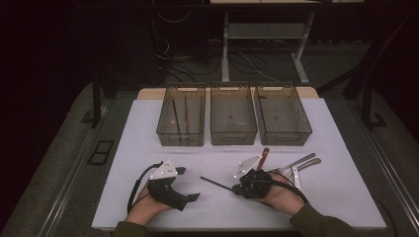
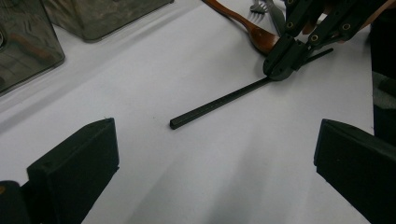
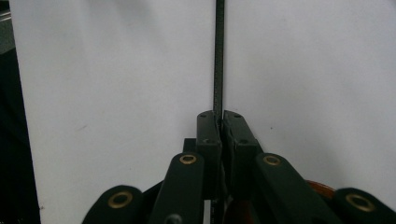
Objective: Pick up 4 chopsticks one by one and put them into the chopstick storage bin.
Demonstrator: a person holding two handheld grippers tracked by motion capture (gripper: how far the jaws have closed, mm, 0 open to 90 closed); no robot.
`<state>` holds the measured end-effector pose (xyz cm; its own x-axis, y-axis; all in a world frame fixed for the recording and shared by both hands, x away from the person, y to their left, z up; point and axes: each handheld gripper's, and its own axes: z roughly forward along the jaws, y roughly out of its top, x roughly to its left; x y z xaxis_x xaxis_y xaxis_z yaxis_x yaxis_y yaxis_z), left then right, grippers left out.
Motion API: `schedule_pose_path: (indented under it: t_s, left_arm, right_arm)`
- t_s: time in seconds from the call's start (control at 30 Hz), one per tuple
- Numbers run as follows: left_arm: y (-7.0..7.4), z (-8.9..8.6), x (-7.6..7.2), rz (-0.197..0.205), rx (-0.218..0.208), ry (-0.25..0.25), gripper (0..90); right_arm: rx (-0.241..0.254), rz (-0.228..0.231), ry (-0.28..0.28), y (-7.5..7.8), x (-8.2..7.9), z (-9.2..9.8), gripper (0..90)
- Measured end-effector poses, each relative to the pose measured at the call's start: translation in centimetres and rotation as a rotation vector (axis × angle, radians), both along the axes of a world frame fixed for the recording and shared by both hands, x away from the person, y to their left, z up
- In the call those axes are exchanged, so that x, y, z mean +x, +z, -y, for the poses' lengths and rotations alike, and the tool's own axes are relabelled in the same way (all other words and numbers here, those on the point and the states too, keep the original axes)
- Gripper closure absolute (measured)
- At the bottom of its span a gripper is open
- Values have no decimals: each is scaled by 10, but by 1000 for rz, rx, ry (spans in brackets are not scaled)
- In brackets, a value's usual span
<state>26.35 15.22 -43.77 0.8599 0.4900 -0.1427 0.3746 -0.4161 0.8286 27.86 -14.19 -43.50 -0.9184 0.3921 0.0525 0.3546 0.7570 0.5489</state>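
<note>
So your white table (image 1: 148, 197) carries three clear bins (image 1: 233, 116) in a row well beyond both sets of jaws, and the left one holds two thin sticks (image 1: 180, 114). Your left gripper (image 2: 215, 154) rests in your left hand (image 1: 148, 205) with its jaws spread wide and nothing between them; seen along those jaws, the bare table lies in the gap and the thing you are working on sits ahead of them, well apart from either pad. Your right gripper (image 1: 240, 186) is clenched: in the right gripper view its two pads stand pressed together on a black chopstick (image 3: 218, 56), which runs straight out from between the tips and away along the table. That chopstick (image 2: 219, 100) is long, thin, matt black and square in section, with a blunt flat end at the far side from your right jaws; its surface shows a faint row of small marks in the left gripper view. It lies flat or nearly flat on the table, one end caught in the right jaws and the free end pointing toward your left gripper. Just behind your right jaws lie a brown wooden spoon (image 2: 247, 29) and metal forks (image 1: 296, 165), close beside your right hand (image 1: 279, 195).
</note>
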Motion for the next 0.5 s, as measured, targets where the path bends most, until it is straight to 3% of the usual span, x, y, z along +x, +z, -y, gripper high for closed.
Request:
schedule_pose_path:
  t_s: [0.5]
  left_arm:
    - [0, 0, 0, 2, -4, 3, 0]
  right_arm:
    - [21, -29, -12, 2, 3, 1, 856]
